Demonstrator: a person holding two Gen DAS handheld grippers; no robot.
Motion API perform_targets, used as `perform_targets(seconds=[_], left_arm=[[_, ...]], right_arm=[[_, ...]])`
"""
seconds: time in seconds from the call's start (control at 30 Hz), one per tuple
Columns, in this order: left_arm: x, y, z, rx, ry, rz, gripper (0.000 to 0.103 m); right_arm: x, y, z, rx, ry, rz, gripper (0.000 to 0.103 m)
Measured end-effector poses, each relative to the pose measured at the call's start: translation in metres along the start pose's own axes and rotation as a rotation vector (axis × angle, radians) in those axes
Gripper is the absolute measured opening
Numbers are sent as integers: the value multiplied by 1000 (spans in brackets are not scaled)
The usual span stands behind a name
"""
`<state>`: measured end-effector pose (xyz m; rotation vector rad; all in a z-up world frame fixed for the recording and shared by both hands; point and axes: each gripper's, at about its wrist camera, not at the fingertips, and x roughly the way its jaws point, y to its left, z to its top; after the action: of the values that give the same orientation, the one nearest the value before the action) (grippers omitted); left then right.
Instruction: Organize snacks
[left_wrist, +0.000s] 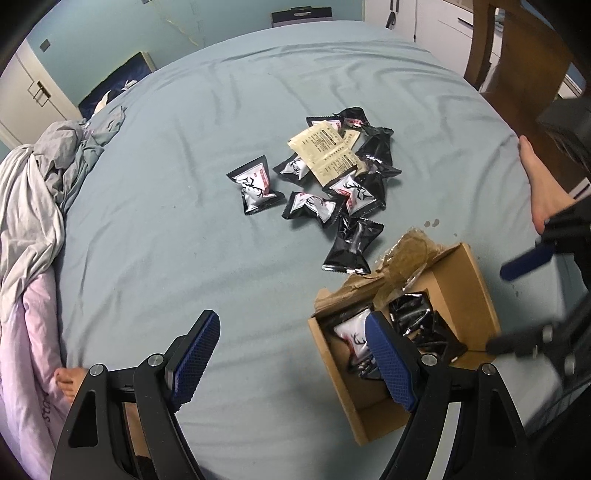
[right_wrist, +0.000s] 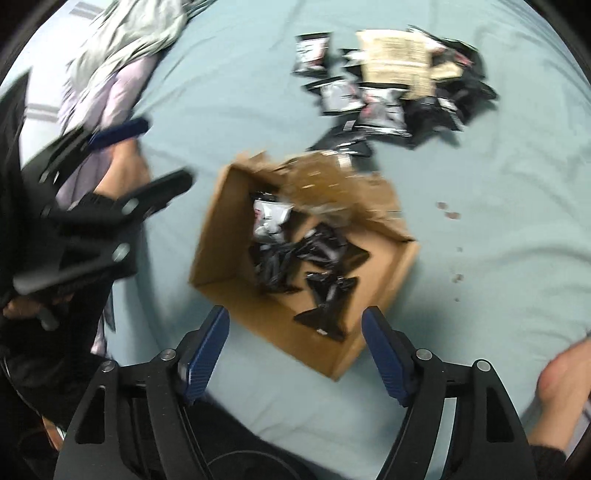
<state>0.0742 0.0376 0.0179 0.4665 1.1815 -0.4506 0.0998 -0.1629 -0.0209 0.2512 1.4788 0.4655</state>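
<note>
A pile of black and white snack packets with beige sachets lies on the blue-grey bed sheet; it shows blurred in the right wrist view. An open cardboard box holds several packets; it is also in the right wrist view. My left gripper is open and empty, its right finger over the box's left side. My right gripper is open and empty above the box's near edge, over a black packet. The right gripper shows at the right edge of the left wrist view.
Crumpled grey and pink bedding lies at the left of the bed. Bare feet rest at the left and right. A wooden chair stands beyond the far right bed edge. Torn tape and a flap stick up from the box.
</note>
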Motion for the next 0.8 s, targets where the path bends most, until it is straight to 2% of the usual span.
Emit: perform_targets(seconds=[0.13, 0.33, 0.8], left_arm=[[2, -1, -1, 6, 8, 5, 82], [3, -1, -1, 9, 11, 4, 82], [6, -4, -1, 22, 27, -1, 82]], right_arm=[[-5, -14, 0, 68, -18, -46, 74], [-18, -22, -2, 151, -49, -53, 74], [-15, -25, 2, 137, -45, -61, 74]])
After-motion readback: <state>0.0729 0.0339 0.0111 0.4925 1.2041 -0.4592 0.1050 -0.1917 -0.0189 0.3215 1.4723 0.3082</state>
